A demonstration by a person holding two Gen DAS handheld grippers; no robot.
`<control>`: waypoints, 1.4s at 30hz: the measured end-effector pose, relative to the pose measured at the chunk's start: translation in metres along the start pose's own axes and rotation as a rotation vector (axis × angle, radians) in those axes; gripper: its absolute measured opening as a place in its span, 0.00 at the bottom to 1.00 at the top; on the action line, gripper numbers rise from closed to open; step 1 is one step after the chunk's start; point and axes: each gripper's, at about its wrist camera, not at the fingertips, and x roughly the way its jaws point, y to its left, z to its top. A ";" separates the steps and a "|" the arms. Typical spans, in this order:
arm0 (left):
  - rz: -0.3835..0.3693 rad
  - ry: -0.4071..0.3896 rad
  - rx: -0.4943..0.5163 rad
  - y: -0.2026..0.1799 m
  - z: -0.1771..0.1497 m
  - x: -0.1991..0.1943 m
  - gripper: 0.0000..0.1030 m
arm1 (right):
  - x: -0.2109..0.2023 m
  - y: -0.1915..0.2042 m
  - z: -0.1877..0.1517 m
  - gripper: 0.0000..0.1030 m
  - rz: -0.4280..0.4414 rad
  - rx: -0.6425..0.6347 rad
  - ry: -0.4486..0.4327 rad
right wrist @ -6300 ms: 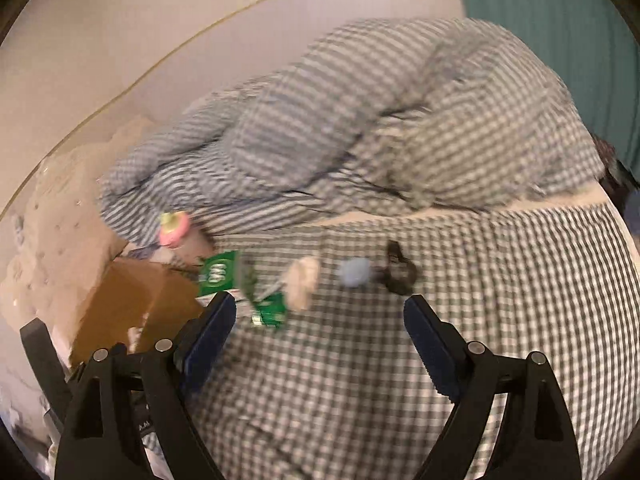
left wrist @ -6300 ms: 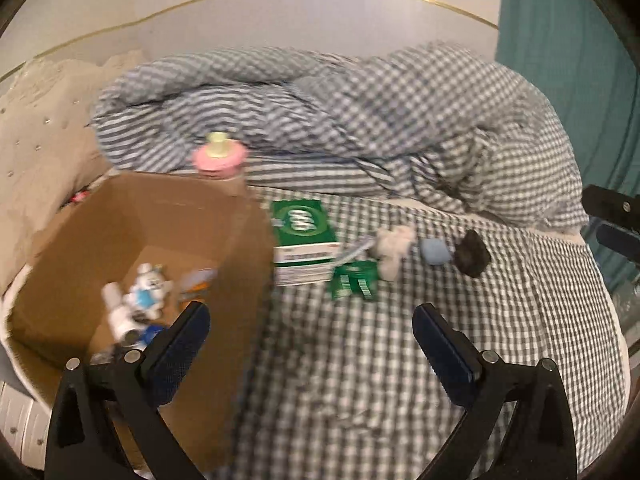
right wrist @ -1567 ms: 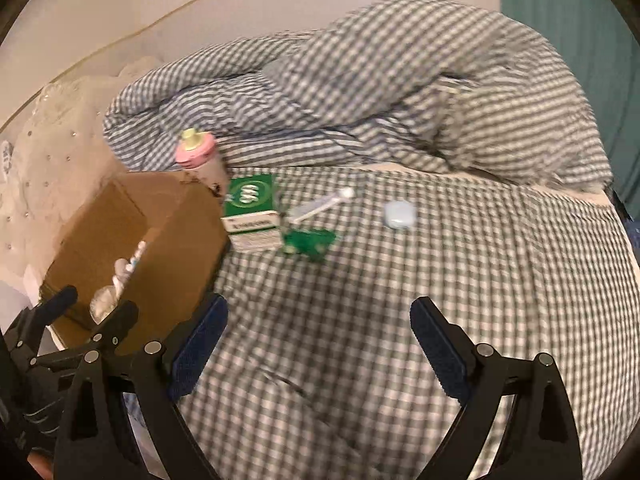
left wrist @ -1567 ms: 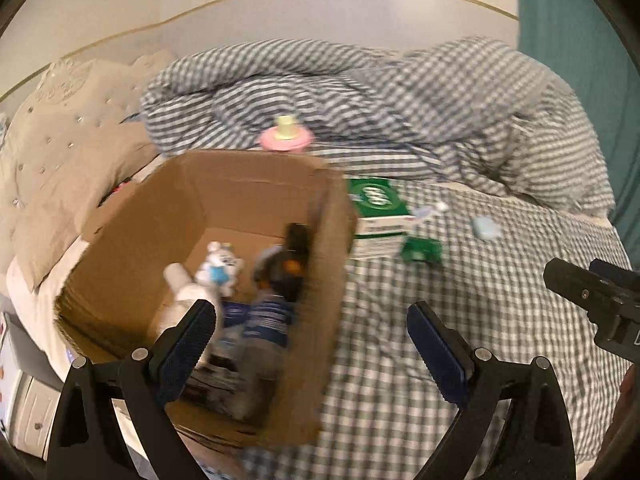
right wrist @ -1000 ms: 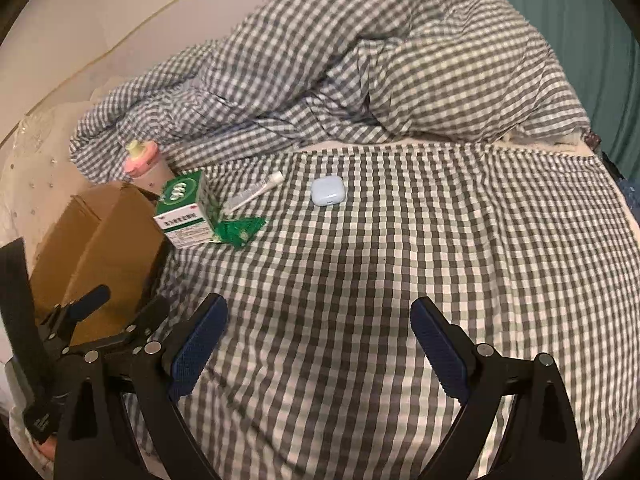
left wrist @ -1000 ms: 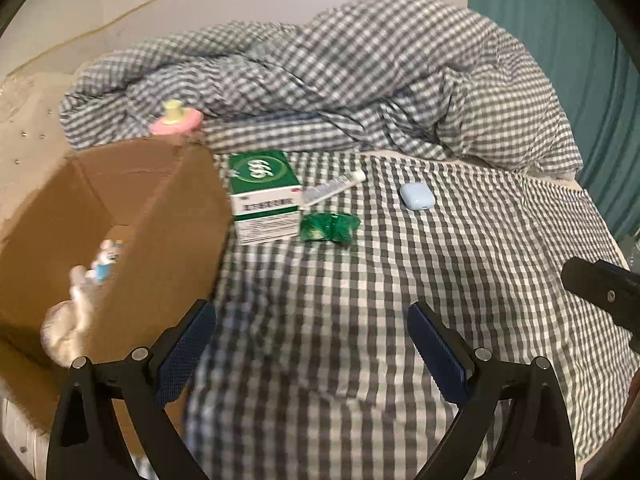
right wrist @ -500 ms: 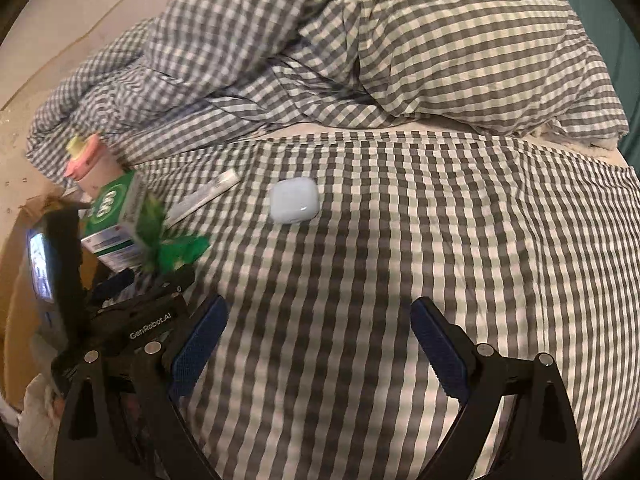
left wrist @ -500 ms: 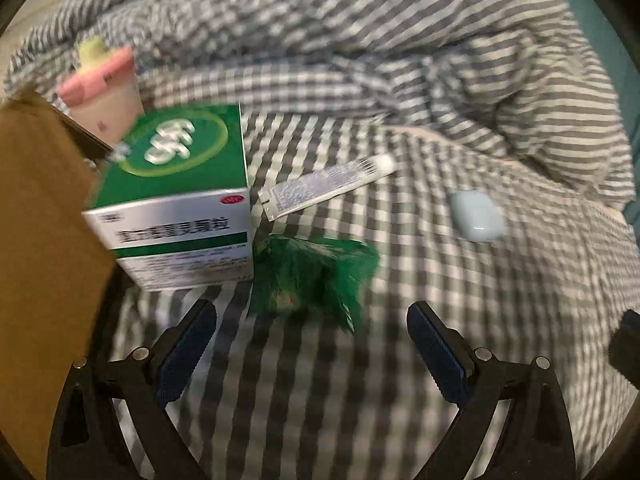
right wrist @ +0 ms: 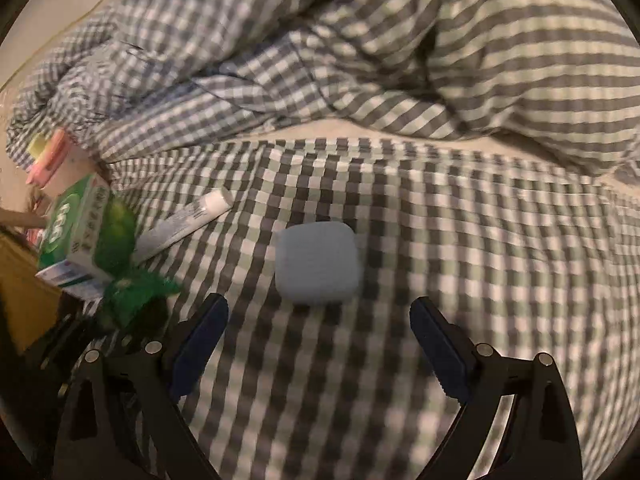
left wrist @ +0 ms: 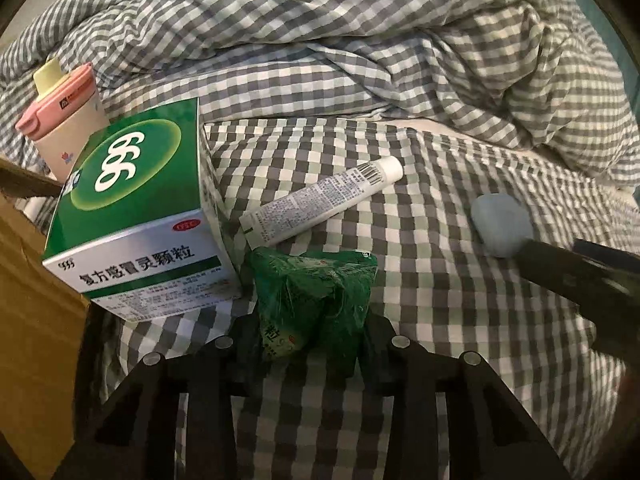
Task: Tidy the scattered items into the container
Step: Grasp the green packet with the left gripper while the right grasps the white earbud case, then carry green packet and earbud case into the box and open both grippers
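The left tongs [left wrist: 310, 336] are closing on the green packet [left wrist: 316, 292], which lies on the bed [left wrist: 440, 340] between their fingers, touching the green medicine box [left wrist: 132, 220] by the cardboard container [left wrist: 28, 300]. The crinkly foil may slip out (it is thin and soft). The right tongs [right wrist: 318, 324] stand wide apart, just before the pale blue case [right wrist: 316, 262]; its rounded shell could squirt away on the soft sheet.

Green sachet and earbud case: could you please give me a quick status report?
Left tool closing on green sachet. Right tool open, short of earbud case, not touching. Green box beside sachet.
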 end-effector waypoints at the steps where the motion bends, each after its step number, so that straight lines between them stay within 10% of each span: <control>1: 0.005 -0.005 -0.002 0.001 -0.002 -0.002 0.36 | 0.007 0.001 0.003 0.89 0.001 0.002 0.009; 6: -0.021 -0.002 -0.004 0.002 -0.001 -0.006 0.35 | 0.024 0.013 0.008 0.48 -0.127 -0.058 0.003; 27: -0.075 -0.017 -0.010 -0.004 -0.030 -0.139 0.35 | -0.167 0.034 -0.089 0.48 0.053 -0.002 -0.112; 42: 0.092 -0.135 -0.178 0.160 -0.038 -0.258 0.36 | -0.229 0.255 -0.088 0.48 0.303 -0.271 -0.180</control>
